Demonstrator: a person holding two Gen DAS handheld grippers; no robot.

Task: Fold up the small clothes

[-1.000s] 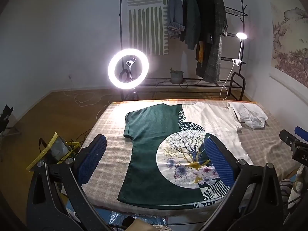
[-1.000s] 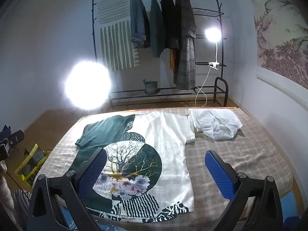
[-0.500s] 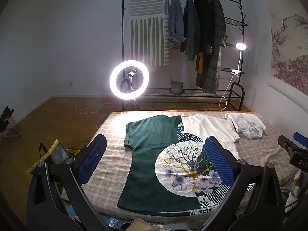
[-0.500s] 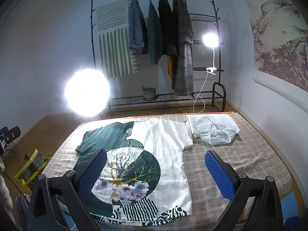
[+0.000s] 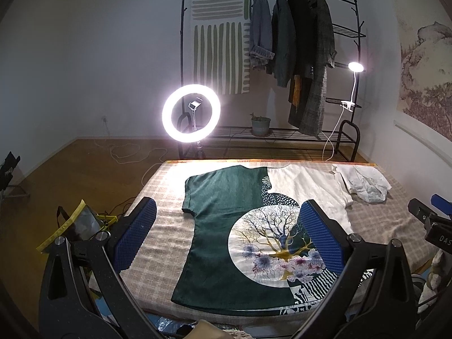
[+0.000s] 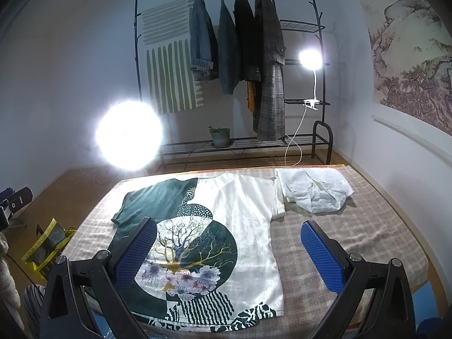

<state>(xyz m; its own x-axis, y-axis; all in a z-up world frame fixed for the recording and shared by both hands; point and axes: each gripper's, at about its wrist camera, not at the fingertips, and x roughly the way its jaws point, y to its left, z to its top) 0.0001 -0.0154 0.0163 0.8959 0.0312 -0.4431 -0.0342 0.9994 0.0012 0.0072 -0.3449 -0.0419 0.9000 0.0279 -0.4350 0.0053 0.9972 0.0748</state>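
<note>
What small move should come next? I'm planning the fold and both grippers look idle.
Probably lower the left gripper onto the green sleeve of the T-shirt. The shirt lies flat and unfolded on the checked cover, and both grippers, the right gripper included, hover open, holding nothing.

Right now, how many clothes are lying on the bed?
2: a green-and-white tree-print shirt spread flat in the middle, and a crumpled white garment beside its right sleeve at the far corner. Nothing else shows on the bed.
</note>
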